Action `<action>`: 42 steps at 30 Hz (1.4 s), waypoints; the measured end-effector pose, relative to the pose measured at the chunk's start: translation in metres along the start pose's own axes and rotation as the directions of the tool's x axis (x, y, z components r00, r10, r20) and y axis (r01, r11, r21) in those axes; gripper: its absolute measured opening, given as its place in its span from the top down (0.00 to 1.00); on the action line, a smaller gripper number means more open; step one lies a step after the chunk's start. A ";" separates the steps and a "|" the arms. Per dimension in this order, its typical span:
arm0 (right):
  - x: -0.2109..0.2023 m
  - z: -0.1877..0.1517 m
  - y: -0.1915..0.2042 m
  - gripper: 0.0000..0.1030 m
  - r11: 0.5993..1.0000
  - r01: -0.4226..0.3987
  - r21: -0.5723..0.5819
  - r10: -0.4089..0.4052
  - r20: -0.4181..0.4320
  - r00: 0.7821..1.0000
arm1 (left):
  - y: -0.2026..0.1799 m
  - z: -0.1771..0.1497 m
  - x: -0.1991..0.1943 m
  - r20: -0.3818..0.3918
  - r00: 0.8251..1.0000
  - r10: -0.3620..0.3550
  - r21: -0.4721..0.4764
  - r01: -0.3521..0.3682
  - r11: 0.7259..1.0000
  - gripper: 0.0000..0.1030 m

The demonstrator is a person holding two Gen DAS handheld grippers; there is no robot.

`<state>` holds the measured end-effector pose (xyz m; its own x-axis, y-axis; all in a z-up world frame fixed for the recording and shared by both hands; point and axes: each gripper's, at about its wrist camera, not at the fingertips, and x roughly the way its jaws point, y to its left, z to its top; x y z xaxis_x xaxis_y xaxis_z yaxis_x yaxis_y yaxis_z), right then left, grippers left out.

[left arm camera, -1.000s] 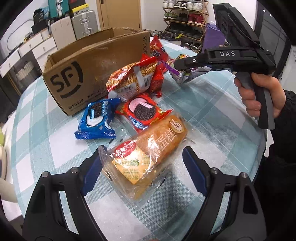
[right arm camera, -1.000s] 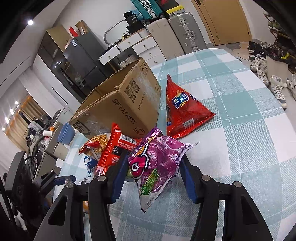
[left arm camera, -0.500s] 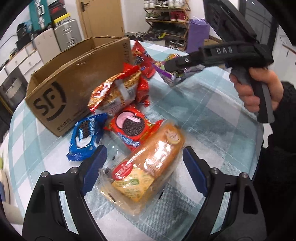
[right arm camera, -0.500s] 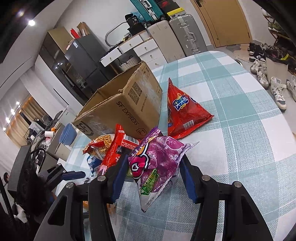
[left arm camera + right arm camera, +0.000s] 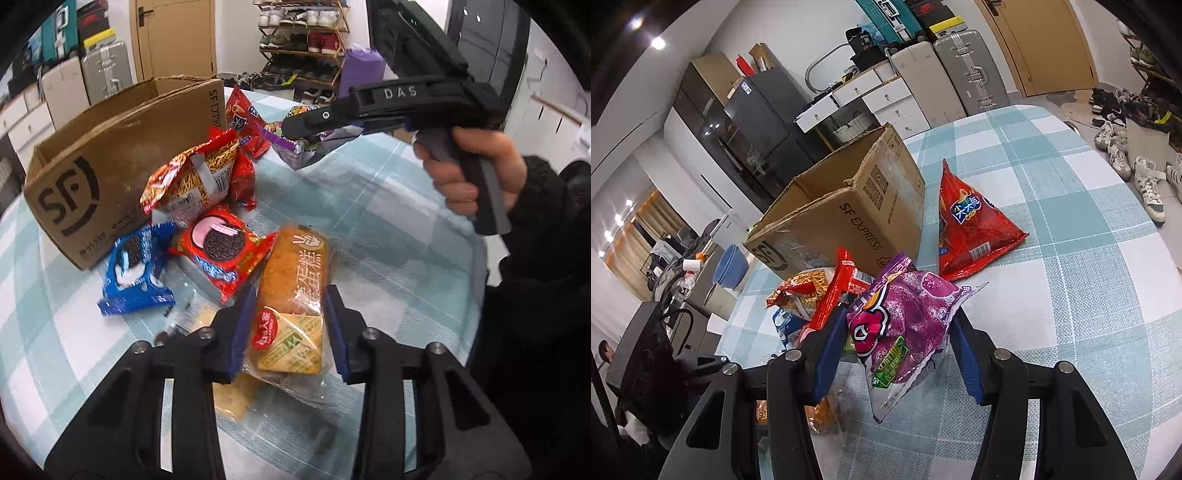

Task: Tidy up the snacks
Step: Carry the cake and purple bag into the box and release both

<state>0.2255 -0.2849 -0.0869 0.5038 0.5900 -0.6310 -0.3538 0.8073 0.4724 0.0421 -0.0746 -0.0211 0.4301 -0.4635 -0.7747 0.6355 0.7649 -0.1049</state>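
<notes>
The left tool (image 5: 288, 325) pinches a crinkly clear-wrapped cake loaf (image 5: 291, 291) lying on the checked surface (image 5: 388, 240), beside glossy cookie packs (image 5: 221, 247). The right tool (image 5: 897, 350) grips a shiny purple snack bag (image 5: 905, 325), raised near the open cardboard box (image 5: 849, 218).

the left gripper (image 5: 288, 328) has narrowed from wide open until its blue pads press both sides of the wrapped cake (image 5: 291, 295), which has swung from a diagonal to nearly end-on, away from the cardboard box (image 5: 110, 147). beside that box, the right gripper (image 5: 897, 350) has tightened a little on the purple bag (image 5: 905, 325).
</notes>
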 end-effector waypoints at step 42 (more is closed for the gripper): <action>-0.029 0.008 0.075 0.46 0.967 -0.011 -0.256 0.043 0.120 0.992 | 0.053 0.021 -0.093 0.291 0.867 0.404 -0.464 -0.241 0.852 0.69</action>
<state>0.1907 -0.2414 -0.0285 0.5788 0.6184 -0.5316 -0.5496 0.7774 0.3059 0.0493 0.0001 0.0584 0.8164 -0.2232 -0.5326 0.1405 0.9713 -0.1917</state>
